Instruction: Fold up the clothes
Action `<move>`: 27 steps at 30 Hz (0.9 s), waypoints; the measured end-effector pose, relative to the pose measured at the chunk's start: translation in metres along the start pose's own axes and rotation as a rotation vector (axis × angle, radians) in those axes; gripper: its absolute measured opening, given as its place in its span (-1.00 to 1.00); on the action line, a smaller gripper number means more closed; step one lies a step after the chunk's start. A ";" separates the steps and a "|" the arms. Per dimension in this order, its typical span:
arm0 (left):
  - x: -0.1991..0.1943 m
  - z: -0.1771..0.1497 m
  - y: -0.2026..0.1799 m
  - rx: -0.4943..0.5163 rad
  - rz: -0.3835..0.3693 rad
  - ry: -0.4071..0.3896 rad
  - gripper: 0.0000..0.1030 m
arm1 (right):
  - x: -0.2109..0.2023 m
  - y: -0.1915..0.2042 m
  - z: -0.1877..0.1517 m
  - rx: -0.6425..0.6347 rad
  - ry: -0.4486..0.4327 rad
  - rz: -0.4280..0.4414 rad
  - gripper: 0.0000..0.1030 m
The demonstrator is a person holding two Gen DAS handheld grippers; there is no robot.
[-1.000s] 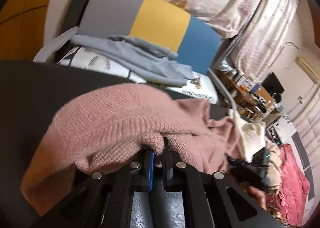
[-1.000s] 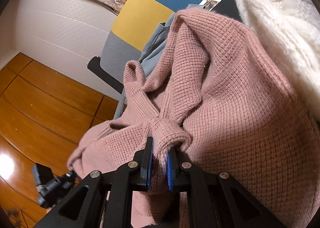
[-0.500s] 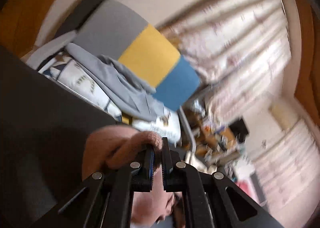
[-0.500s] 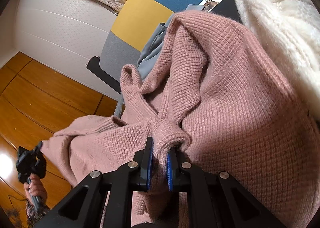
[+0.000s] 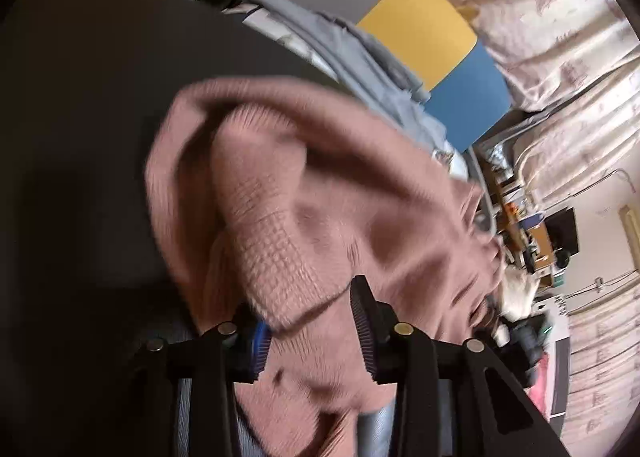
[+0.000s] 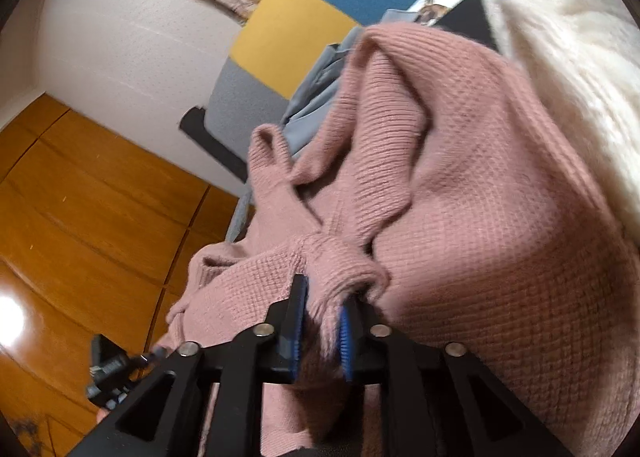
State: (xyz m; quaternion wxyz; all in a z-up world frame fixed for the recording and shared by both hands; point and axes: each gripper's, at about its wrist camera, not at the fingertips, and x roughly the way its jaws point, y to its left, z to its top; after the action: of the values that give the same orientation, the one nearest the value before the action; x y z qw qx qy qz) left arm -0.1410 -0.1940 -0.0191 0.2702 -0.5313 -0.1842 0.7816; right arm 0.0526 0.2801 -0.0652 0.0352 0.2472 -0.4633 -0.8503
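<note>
A pink knitted sweater (image 5: 320,193) lies bunched on a dark table (image 5: 80,117). My left gripper (image 5: 310,317) is open, its jaws spread wide with loose sweater fabric lying between them. In the right wrist view the same sweater (image 6: 460,197) fills the middle. My right gripper (image 6: 324,297) is shut on a bunched fold of it. The left gripper (image 6: 116,369) shows small at the lower left of that view.
A grey, yellow and blue chair back (image 5: 420,25) stands behind the table with grey clothes (image 5: 360,57) draped on it. A cream fluffy garment (image 6: 560,57) lies right of the sweater. Wooden floor (image 6: 80,217) is to the left. Curtains (image 5: 560,17) hang behind.
My left gripper has opened and let go of the sweater fold, which now lies loose on the table. The right gripper keeps its grip and has barely moved.
</note>
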 end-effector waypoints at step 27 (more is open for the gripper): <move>-0.065 -0.005 -0.118 0.252 -0.169 -0.139 -0.92 | -0.096 0.125 -0.032 -0.278 0.055 0.078 -0.89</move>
State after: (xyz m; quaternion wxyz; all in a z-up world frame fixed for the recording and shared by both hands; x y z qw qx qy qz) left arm -0.0914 -0.1411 0.0944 0.3860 -0.4202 -0.1473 0.8079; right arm 0.1302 0.2125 0.0581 0.1148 0.2446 -0.3491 -0.8973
